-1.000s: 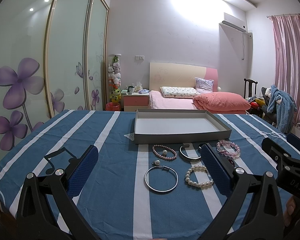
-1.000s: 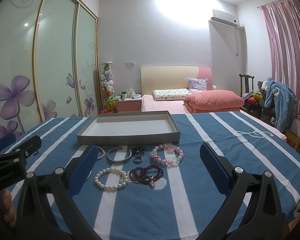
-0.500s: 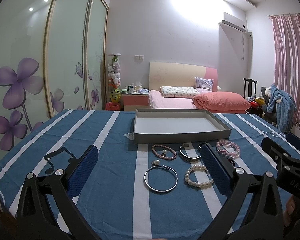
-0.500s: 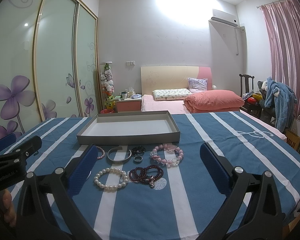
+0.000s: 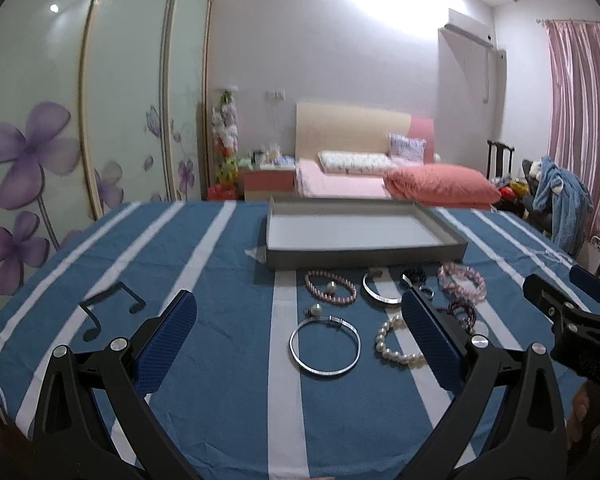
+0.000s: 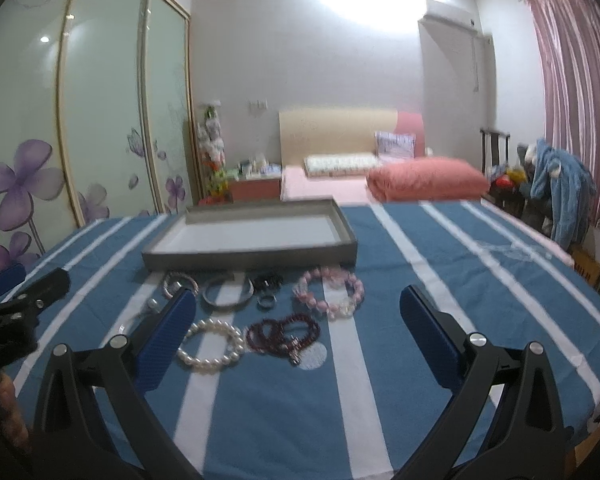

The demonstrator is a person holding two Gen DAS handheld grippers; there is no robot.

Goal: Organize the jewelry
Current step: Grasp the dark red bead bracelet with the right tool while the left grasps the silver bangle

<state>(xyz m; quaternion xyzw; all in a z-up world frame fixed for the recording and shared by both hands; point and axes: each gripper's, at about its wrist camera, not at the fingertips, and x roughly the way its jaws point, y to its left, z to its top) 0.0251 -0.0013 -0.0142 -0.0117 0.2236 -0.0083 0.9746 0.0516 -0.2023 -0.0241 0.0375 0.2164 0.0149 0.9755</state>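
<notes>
Nothing sorted yet: left tongs gape empty over the silver bangle, right tongs likewise over the garnet beads. The tray (at twelve o'clock) sits bare; bracelets litter the table.

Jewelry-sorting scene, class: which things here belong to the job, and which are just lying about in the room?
Belong to the job:
grey tray
silver bangle
white pearl bracelet
pink bead bracelet
dark red bead strand
open silver cuff
small ring
left gripper, right gripper, both open

Just lying about:
bed
pink curtain
blue garment
</notes>
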